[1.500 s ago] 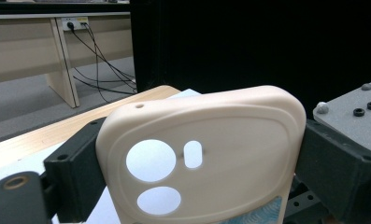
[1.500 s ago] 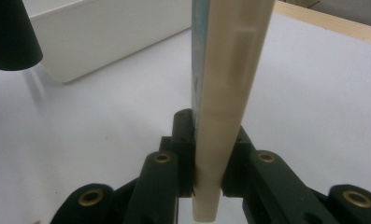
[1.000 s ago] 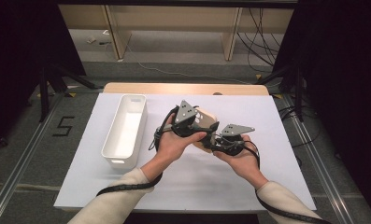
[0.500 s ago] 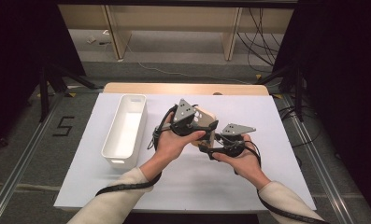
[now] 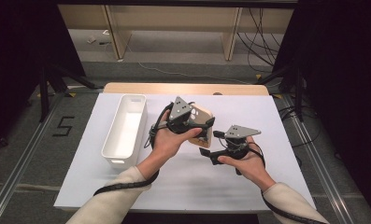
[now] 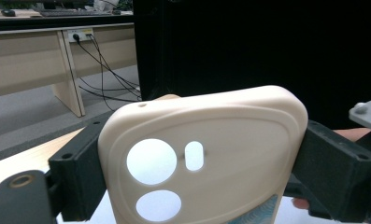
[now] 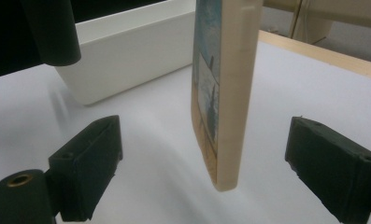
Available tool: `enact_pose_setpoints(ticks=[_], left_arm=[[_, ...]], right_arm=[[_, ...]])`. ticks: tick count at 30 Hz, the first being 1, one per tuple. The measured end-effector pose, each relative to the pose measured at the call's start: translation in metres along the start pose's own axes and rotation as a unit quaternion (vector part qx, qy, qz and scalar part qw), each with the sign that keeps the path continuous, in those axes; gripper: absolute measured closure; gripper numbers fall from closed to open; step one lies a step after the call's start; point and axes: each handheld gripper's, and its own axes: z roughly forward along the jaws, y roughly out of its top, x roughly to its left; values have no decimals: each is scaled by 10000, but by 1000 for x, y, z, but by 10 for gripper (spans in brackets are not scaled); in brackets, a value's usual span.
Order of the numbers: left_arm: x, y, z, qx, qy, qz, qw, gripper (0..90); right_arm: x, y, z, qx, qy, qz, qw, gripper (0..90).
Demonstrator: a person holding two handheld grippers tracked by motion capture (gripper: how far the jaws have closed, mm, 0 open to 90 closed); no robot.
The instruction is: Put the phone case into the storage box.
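My left claw (image 5: 205, 125) grips the cream phone case (image 6: 202, 158) across its sides, holding it above the white worktop (image 5: 276, 116). My right claw (image 7: 211, 172) has just been opening; its jaws now stand released, the case's lower end hanging edge-on between them, touching neither pad.

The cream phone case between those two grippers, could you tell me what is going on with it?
A person works two hand-held grippers over the white table. The left gripper clamps the cream phone case by its side edges, clear of the table. The right gripper has just been opening; its jaws stand wide apart on either side of the case without touching it. A white bin sits to the left.
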Motion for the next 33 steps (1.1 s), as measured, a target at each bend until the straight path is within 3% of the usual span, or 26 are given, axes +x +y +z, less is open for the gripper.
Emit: enact_pose_setpoints(ticks=[17,33], left_arm=[[9,5,-8,-35,133,14,9999,117],[15,8,-11,15,235,-3,9997,118]], right_arm=[[-4,-4,-24,-214,-96,-75,9997,120],[-12,-13,-51,-360,-293,3,9989,120]])
